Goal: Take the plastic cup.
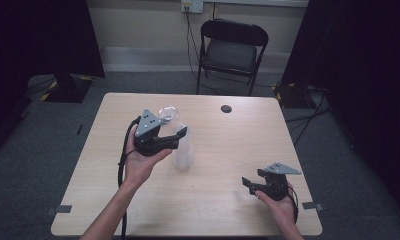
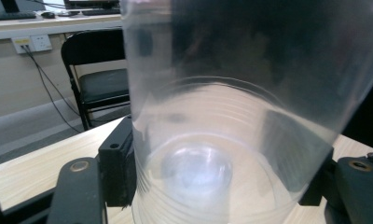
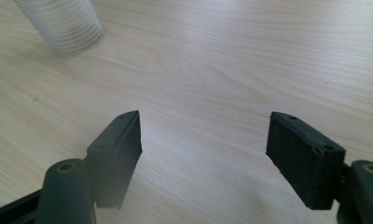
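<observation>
1. We are looking at a light wooden table (image 1: pixel 208 200) from the high view, with both hands coming in from the near edge.
2. We are holding a clear plastic cup (image 1: pixel 168 114) in the left gripper (image 1: pixel 180 135), up off the table and tilted. In the left gripper view the cup (image 2: pixel 231 116) is sitting between the two black jaws, whose pads are pressing on its sides, so the gripper is clamped on the cup.
3. A stack of clear cups (image 1: pixel 183 152) is standing upright on the table just beside the left gripper, directly below and to the right of the held cup. We cannot tell whether the held cup is touching the stack.
4. The right gripper (image 1: pixel 250 184) is resting low at the near right of the table, well apart from the stack. In the right gripper view its jaws are standing wide apart with only bare tabletop (image 3: pixel 231 65) between them; it is holding nothing.
5. The same view is showing the ribbed base of the stack (image 3: pixel 65 23) at the upper left, with free table between it and the jaws.
6. Surroundings: a small dark round thing (image 1: pixel 226 108) is lying near the far edge, clear of both grippers. A black folding chair (image 1: pixel 230 50) is standing beyond the table.
7. Nothing is lying between the two grippers.
</observation>
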Demonstrator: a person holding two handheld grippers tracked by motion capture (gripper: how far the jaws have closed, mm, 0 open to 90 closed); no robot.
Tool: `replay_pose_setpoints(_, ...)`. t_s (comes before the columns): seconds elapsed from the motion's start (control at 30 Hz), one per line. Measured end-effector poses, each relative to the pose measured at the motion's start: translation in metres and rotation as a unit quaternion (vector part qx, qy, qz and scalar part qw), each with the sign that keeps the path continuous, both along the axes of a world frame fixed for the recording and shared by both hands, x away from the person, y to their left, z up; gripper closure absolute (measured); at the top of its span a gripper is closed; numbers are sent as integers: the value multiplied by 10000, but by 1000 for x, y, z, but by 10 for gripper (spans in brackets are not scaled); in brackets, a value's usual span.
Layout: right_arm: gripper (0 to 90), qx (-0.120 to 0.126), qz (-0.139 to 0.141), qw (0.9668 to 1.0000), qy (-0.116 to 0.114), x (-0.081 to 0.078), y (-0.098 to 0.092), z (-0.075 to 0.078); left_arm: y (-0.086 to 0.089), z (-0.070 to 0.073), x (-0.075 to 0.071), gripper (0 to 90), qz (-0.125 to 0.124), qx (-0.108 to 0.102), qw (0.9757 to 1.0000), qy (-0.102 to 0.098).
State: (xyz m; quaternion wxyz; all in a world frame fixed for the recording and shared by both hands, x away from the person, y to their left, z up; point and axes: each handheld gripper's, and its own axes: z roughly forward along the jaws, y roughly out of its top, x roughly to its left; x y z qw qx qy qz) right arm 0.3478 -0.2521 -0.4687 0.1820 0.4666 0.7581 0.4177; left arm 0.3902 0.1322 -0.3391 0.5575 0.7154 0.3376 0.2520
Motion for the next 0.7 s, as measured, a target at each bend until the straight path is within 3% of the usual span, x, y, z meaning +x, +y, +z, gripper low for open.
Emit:
replay_pose_setpoints(0.13, 262, -32, 10, 10000, -15, 0, 2, 1, 7, 1, -5, 326, 31, -89, 9999, 111)
replay_pose_setpoints(0.2, 262, -48, 22, 10000, -45, -1, 3, 1, 10, 1, -8, 327, 66, -33, 9999, 104)
replay_pose_setpoints(0.47, 261, -14, 70, 9999, -89, -3, 6, 3, 24, -3, -21, 325, -12, -464, 9974, 551)
replay_pose_setpoints(0.7, 255, -8, 206, 9997, -152, -7, 14, 6, 28, -17, -31, 326, -72, -592, 9952, 770)
